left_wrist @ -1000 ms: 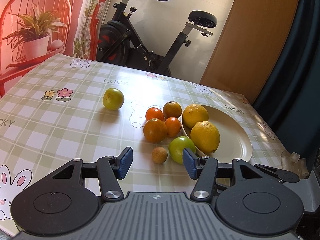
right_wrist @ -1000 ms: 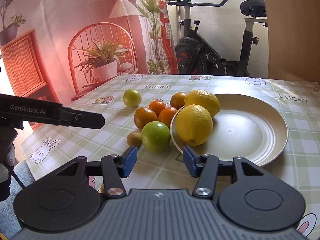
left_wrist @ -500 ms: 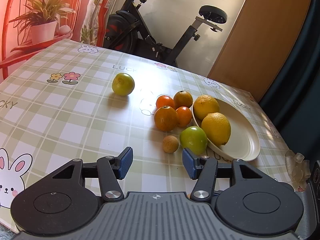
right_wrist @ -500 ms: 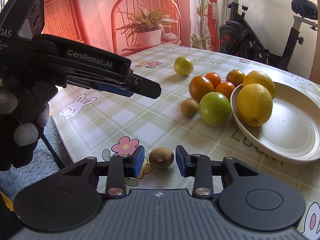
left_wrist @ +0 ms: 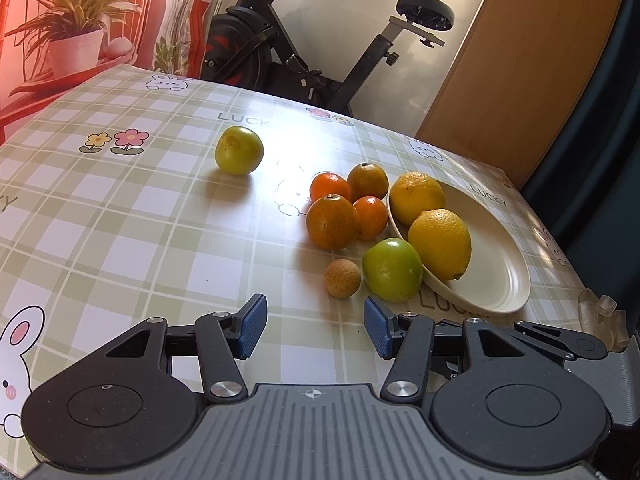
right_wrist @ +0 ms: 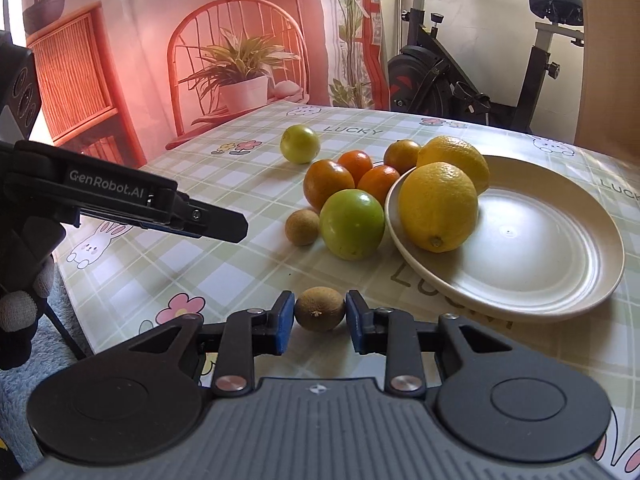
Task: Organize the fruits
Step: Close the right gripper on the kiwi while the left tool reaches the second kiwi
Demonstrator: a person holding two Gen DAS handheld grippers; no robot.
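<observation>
Right wrist view is showing the right hand-held gripper (right_wrist: 316, 318) clamping a small brown fruit (right_wrist: 319, 309) between its blue pads, having just been closing on it, low over the bench (right_wrist: 224, 268) at its near edge. A cream plate (right_wrist: 532, 264) is serving as the landmark: two lemons (right_wrist: 438, 206) are sitting inside it against its left rim, and the clamped fruit is lying just in front of the plate's near-left rim. A green fruit (right_wrist: 351, 224) is resting against the plate's left edge, with a second small brown fruit (right_wrist: 302, 227) just to its left. Four oranges (right_wrist: 328, 183) are clustering beyond the green fruit, close to the plate's far-left rim. A yellow-green fruit (right_wrist: 300, 144) is standing alone, well apart from the plate on the far left. The left hand-held gripper (right_wrist: 236, 230) is reaching in from the left, held by a gloved hand (right_wrist: 24, 280).

Left wrist view is showing the left hand-held gripper (left_wrist: 315, 330) with its jaws standing partly apart and nothing between them, having just been narrowing a little, hovering over bare checked cloth short of the plate (left_wrist: 496, 272). An exercise bike (left_wrist: 304, 52) is standing beyond the bench.
</observation>
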